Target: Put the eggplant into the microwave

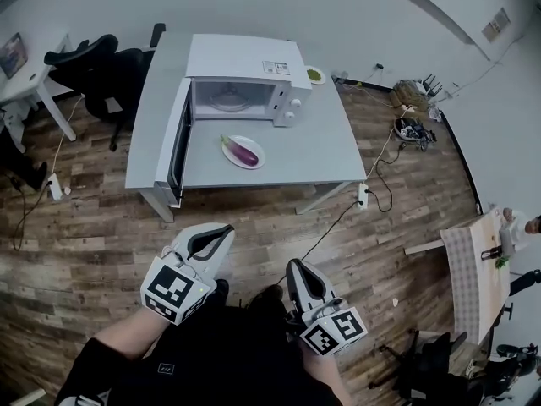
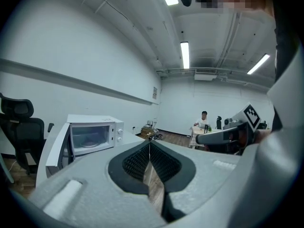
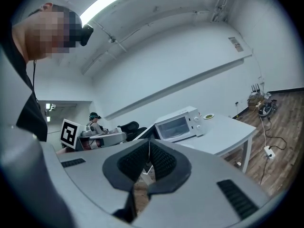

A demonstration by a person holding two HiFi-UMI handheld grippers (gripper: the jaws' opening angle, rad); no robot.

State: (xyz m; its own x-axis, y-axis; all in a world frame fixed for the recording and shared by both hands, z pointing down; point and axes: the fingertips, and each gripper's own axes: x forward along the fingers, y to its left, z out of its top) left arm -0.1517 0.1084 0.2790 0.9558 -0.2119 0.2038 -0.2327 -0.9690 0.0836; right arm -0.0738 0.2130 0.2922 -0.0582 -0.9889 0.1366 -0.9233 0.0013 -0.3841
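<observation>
Your left tongs (image 1: 222, 229) and right tongs (image 1: 296, 266) are closed and empty, while the long purple eggplant (image 1: 240, 150) lies on a round white plate (image 1: 257, 162) near the grey tabletop's (image 1: 325, 146) front edge.

A purple eggplant (image 1: 240, 150) lies on a white plate (image 1: 253, 161) on a grey table (image 1: 330, 146). Behind it stands a white microwave (image 1: 245, 81), door swung open to the left.

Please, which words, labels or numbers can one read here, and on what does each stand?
No text is readable.
Sticker on the microwave top: too small to read.
Wall sign: too small to read.
Left gripper and right gripper: square marker patterns only, no letters.
</observation>
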